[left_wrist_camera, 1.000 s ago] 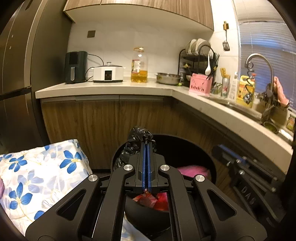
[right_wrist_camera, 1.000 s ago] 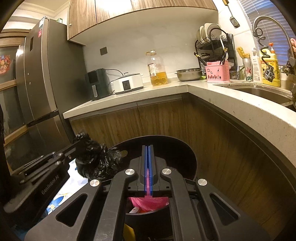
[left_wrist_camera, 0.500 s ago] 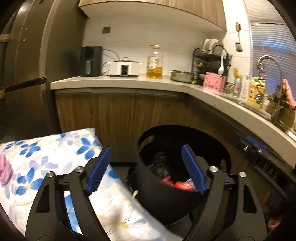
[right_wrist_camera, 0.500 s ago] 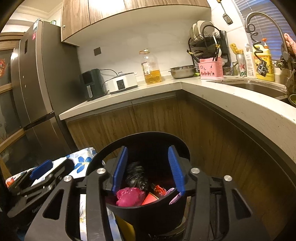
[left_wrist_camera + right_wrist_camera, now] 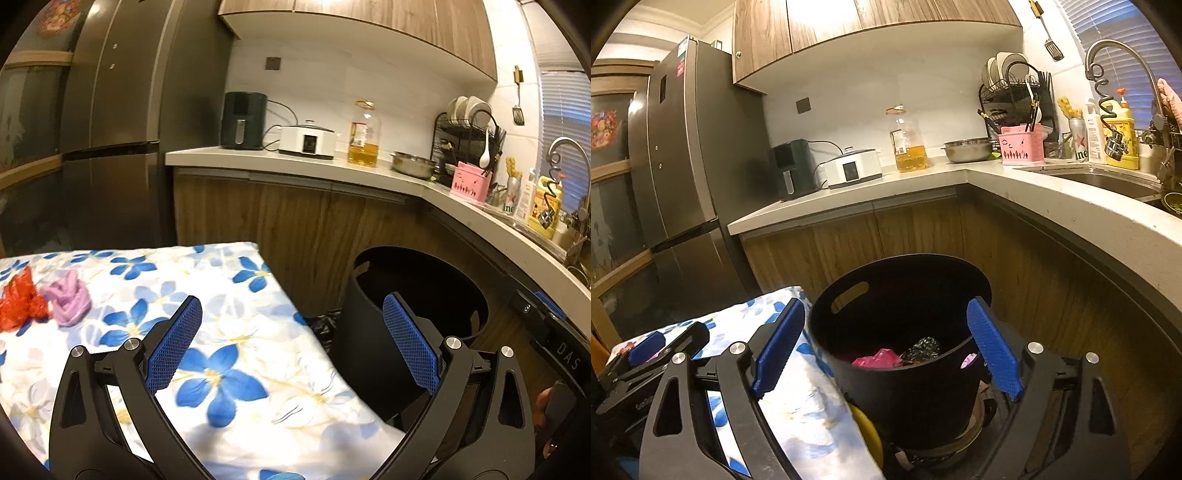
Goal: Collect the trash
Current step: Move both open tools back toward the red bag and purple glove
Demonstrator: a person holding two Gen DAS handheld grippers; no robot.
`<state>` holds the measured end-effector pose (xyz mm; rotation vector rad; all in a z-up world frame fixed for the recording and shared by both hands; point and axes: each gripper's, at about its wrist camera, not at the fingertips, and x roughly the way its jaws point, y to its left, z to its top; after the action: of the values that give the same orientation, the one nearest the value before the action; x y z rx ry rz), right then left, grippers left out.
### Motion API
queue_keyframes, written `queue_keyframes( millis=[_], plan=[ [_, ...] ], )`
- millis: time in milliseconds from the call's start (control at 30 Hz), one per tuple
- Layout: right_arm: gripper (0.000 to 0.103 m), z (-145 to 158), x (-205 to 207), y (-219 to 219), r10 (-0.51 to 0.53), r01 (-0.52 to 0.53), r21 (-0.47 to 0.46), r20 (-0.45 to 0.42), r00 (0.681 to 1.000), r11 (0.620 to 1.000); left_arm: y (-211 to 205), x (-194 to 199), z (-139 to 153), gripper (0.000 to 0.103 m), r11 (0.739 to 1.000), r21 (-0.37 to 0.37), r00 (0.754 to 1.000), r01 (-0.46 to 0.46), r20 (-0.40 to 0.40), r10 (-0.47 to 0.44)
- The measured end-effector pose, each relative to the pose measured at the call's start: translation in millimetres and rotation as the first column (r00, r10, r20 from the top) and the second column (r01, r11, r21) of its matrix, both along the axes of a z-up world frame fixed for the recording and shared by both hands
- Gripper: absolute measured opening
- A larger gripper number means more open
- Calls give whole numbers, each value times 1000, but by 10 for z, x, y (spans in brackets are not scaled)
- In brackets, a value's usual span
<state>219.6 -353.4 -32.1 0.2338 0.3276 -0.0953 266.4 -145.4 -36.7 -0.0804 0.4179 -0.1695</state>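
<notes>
Both claws, left (image 5: 291, 343) and right (image 5: 886, 347), have just spread wide, empty, their scraps dropped in the bin (image 5: 849, 332); red (image 5: 18, 302) and purple (image 5: 68, 301) scraps wait at the cloth's (image 5: 236, 369) far left edge.

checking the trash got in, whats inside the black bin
Inside the black bin, a crumpled pink piece and a crinkled black bag show; the near wall hides whatever lies deeper.
</notes>
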Motion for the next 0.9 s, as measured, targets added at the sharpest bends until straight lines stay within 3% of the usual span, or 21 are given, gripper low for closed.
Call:
queue_keyframes(
  millis=[633, 900],
  plan=[
    [87, 28, -151, 795, 101, -101, -23, 8, 995, 995, 851, -431, 46, 97, 993, -30, 994, -110, 16, 111],
    [87, -100, 15, 1368, 212, -212, -30, -19, 977, 977, 1422, -492, -66, 97, 973, -17, 973, -229, 6, 229]
  ],
)
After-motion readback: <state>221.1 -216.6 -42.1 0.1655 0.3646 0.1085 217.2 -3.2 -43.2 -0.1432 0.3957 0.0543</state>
